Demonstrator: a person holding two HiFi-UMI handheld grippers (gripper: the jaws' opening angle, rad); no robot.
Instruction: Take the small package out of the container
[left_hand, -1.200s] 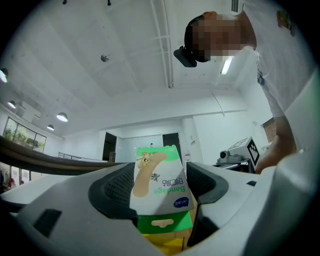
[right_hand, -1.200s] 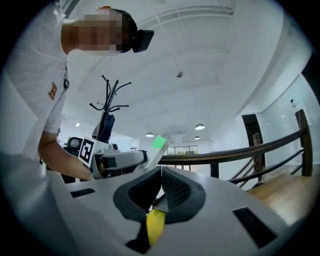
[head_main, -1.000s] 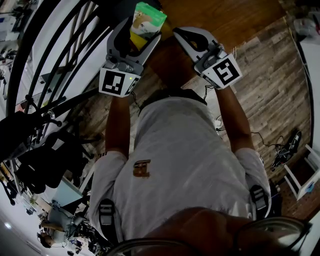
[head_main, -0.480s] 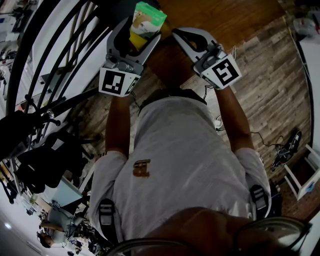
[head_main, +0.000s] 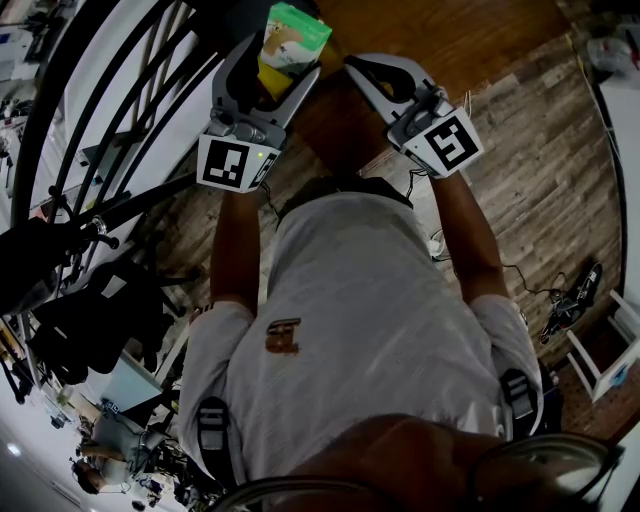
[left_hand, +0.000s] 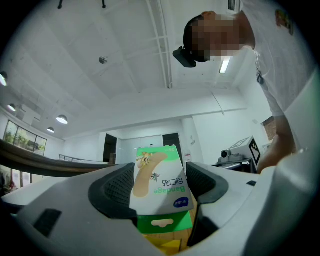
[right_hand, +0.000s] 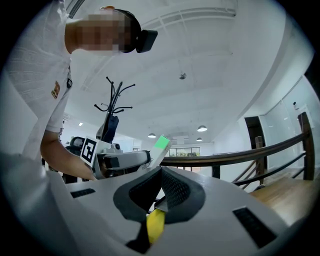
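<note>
The small package is a green and white bandage box (head_main: 296, 35), and my left gripper (head_main: 272, 72) is shut on its lower part, holding it up in the air. In the left gripper view the box (left_hand: 159, 180) stands between the two dark pads with its print upside down. My right gripper (head_main: 358, 70) is beside it to the right, apart from the box; its pads (right_hand: 172, 189) meet with nothing between them. From the right gripper view I see the left gripper (right_hand: 122, 162) with the box's green end (right_hand: 161, 144) sticking out. No container shows in any view.
A brown wooden surface (head_main: 440, 35) lies ahead beyond the grippers. Plank flooring (head_main: 540, 170) spreads to the right, with cables and white furniture (head_main: 605, 355) at the right edge. A dark curved railing (head_main: 90, 110) runs along the left, and a coat stand (right_hand: 114, 107) rises behind.
</note>
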